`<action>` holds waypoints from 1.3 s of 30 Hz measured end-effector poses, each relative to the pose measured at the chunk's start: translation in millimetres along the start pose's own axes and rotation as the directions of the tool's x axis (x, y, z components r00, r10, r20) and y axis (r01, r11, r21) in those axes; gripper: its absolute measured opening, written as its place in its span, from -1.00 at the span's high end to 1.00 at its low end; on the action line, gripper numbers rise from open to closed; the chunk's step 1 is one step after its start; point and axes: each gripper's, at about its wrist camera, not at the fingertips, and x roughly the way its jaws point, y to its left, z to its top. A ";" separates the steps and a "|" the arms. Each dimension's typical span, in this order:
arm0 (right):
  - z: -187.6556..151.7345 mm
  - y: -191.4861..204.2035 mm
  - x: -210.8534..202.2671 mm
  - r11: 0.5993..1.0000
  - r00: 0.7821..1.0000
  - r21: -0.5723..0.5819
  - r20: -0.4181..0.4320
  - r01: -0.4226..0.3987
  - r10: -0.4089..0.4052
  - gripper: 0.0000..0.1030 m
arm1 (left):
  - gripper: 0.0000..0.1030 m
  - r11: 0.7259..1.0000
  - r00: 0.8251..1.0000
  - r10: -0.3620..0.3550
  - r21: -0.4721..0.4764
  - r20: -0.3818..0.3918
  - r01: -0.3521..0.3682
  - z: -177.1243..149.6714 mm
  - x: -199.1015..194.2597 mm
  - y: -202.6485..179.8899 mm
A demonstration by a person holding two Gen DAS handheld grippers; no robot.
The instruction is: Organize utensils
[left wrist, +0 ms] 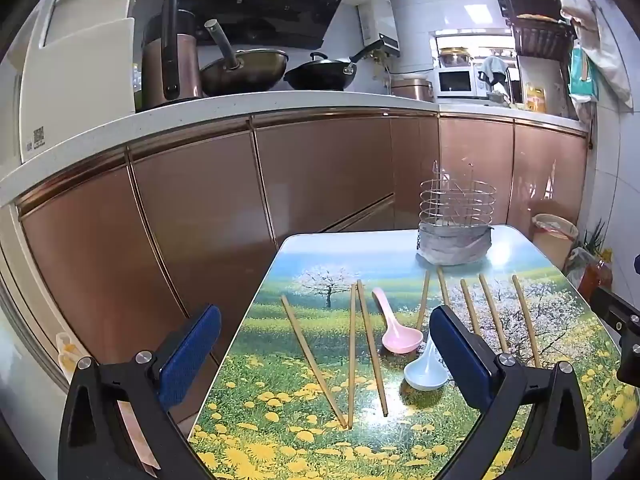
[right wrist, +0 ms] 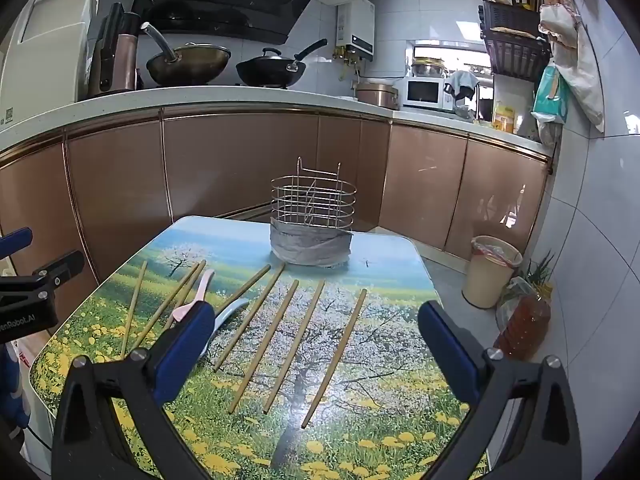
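Note:
Several bamboo chopsticks (left wrist: 372, 348) (right wrist: 294, 340) lie spread on the flower-print table (left wrist: 280, 440) (right wrist: 360, 420). A pink spoon (left wrist: 396, 330) (right wrist: 192, 298) and a pale blue spoon (left wrist: 426, 370) (right wrist: 230, 314) lie among them. A wire utensil holder (left wrist: 456, 208) (right wrist: 313, 208) with grey wrapping at its base stands at the table's far edge. My left gripper (left wrist: 326, 354) is open and empty above the left chopsticks. My right gripper (right wrist: 314, 346) is open and empty above the right chopsticks.
Brown kitchen cabinets (left wrist: 200, 208) with a white counter run behind the table, with woks (right wrist: 188, 62) on the stove. A beige bin (right wrist: 490, 270) and an oil bottle (right wrist: 522, 326) stand on the floor to the right.

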 end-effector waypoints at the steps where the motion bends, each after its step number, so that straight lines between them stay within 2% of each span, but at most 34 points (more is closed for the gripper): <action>1: -0.2 -0.2 -0.7 1.000 1.000 0.001 0.006 0.001 -0.001 -0.99 | -0.99 1.000 1.000 0.000 -0.002 -0.002 0.000 0.0 0.3 0.1; 31: -2.1 -3.0 -7.3 1.000 1.000 0.009 -0.003 0.027 -0.027 -0.99 | -0.99 0.999 1.000 -0.018 -0.046 -0.003 0.018 -3.0 -3.9 8.5; 39: 1.0 -1.1 -18.4 0.999 0.999 0.003 0.017 0.032 -0.032 -0.99 | -0.99 0.998 1.000 -0.025 -0.054 0.011 0.026 -2.6 -12.2 12.4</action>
